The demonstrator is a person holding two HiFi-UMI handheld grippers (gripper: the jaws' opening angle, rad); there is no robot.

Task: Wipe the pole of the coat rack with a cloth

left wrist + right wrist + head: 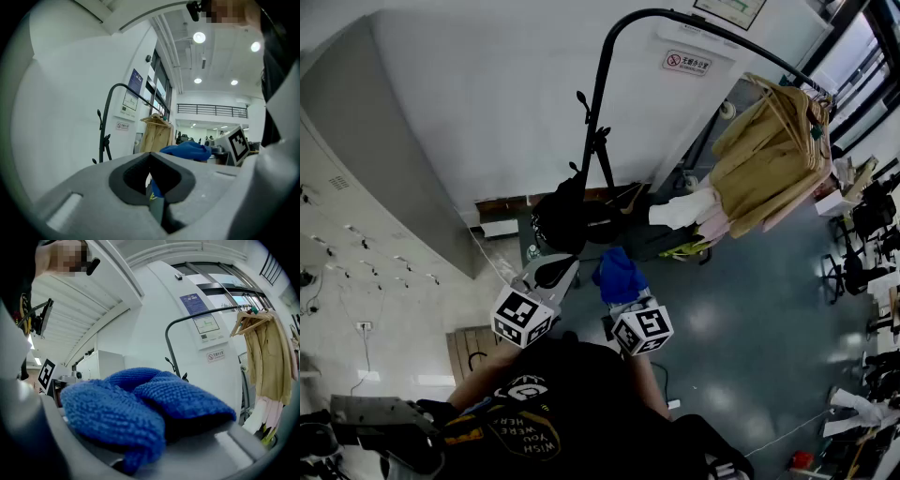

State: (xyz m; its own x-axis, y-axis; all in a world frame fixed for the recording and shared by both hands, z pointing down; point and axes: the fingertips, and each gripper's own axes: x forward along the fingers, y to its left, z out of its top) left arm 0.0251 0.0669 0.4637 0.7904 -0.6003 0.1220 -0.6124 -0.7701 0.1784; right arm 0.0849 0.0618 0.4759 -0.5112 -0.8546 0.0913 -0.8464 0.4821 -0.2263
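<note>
The coat rack's black pole [598, 94] rises ahead of me and curves over to the right at its top; it also shows as the pole [104, 122] and the pole [169, 350]. A blue knitted cloth [619, 274] is bunched in my right gripper [623, 292], which is shut on it, short of the pole. In the right gripper view the cloth [140, 401] fills the jaws of that gripper [154, 432]. My left gripper [549, 274] is beside it, also short of the pole. The jaws of that gripper [150, 157] meet with nothing held.
Tan and pink coats [769, 159] hang from the rack's far end at the right. A black bag [562, 220] and other items lie at the rack's foot by the white wall. Office chairs [853, 253] stand at the right; cardboard [473, 352] lies at my left.
</note>
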